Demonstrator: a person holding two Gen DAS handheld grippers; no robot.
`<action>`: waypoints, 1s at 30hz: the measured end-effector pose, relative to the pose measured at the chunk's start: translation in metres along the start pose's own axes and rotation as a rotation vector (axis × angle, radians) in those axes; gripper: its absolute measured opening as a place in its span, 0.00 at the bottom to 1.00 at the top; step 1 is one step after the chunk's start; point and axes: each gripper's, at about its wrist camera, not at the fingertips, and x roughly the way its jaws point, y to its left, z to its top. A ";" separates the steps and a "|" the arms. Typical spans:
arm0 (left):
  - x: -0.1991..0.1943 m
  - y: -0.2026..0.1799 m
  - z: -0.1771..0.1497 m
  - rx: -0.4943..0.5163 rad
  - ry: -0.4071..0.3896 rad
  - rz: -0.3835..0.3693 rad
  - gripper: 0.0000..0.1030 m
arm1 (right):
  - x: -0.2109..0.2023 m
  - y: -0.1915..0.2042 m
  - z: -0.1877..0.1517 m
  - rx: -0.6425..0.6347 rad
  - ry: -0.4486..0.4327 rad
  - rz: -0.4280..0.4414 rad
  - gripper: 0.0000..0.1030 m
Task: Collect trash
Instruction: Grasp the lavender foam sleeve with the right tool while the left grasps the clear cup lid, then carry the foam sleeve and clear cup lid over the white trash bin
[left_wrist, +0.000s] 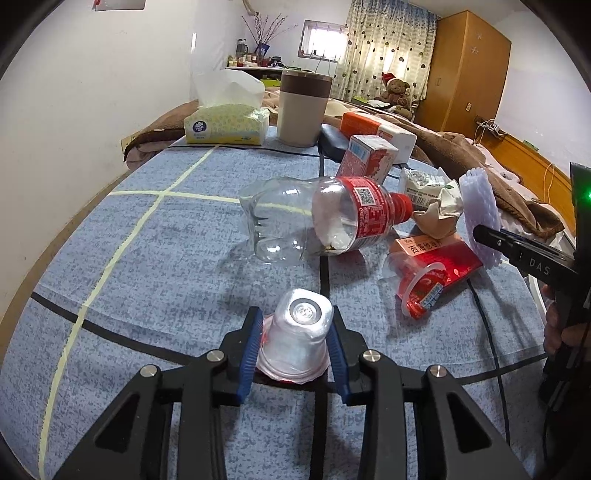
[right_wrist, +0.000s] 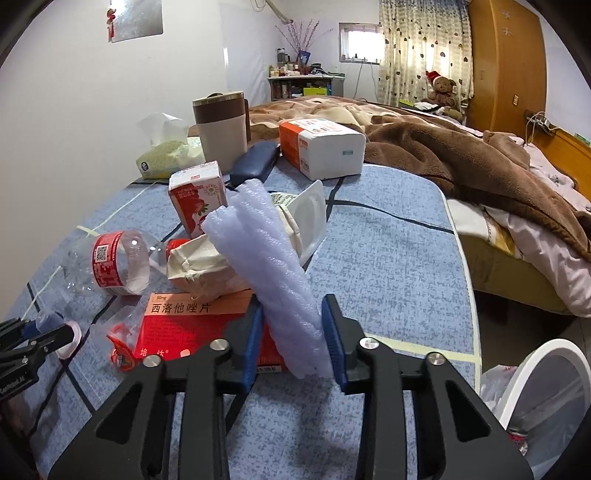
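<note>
My left gripper (left_wrist: 295, 321) is shut on a small clear plastic cup (left_wrist: 299, 332), bottom pointing forward, just above the blue tablecloth (left_wrist: 166, 277). My right gripper (right_wrist: 291, 310) is shut on a pale purple foam sleeve (right_wrist: 269, 266), also in the left wrist view (left_wrist: 480, 210). Ahead lie a cut clear bottle with a red label (left_wrist: 332, 218), a crushed red cup (left_wrist: 417, 284), a red medicine box (right_wrist: 192, 325), crumpled paper wrap (right_wrist: 199, 262), a small red-and-white carton (right_wrist: 197, 195) and a white plastic tray (right_wrist: 310, 218).
A tissue pack (left_wrist: 227, 123), a beige lidded tumbler (left_wrist: 301, 107), a dark blue case (right_wrist: 255, 162) and an orange-white box (right_wrist: 321, 147) stand at the table's far end. A white-rimmed bin with a bag (right_wrist: 546, 398) sits lower right. A bed with a brown blanket (right_wrist: 461, 158) lies beyond.
</note>
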 end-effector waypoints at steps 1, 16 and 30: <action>0.000 0.000 0.000 -0.001 0.000 0.000 0.35 | -0.001 0.000 0.000 0.002 -0.004 -0.002 0.26; -0.010 -0.006 0.001 0.004 -0.023 -0.001 0.30 | -0.019 0.000 -0.005 0.022 -0.049 0.009 0.25; -0.039 -0.029 0.012 0.048 -0.096 -0.035 0.30 | -0.050 -0.005 -0.009 0.050 -0.108 0.025 0.25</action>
